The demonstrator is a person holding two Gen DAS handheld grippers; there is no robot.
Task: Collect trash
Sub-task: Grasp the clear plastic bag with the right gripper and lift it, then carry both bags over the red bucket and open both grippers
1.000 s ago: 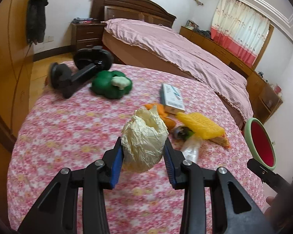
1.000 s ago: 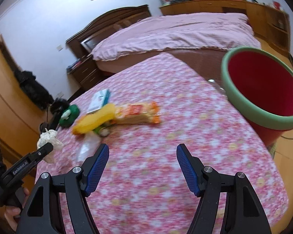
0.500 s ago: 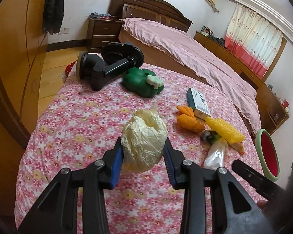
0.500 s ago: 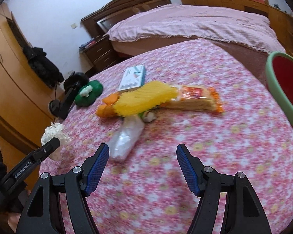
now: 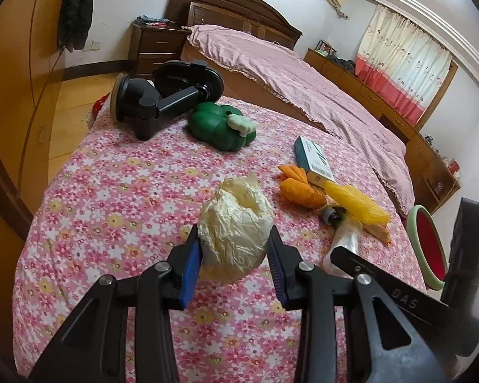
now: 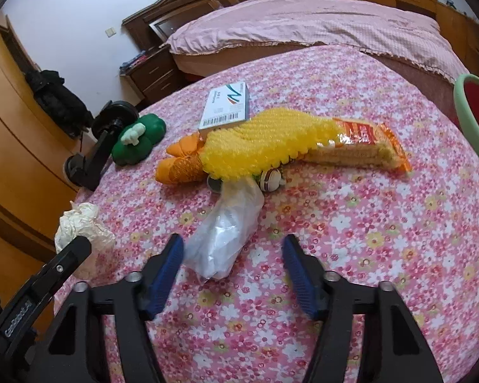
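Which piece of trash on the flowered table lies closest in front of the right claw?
The clear plastic bag: it lies between the closing right claw fingers, unpinched. The biscuit packet lies farther back.

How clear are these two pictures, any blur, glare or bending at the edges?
Left wrist view: sharp, soft daylight, no harsh glare; the fisheye bows the wardrobe and ceiling, and dark corners frame the crumpled paper ball in the left gripper. Right wrist view: equally sharp, with faint shine on the clear plastic bag between the closing right gripper; the table edge curves.
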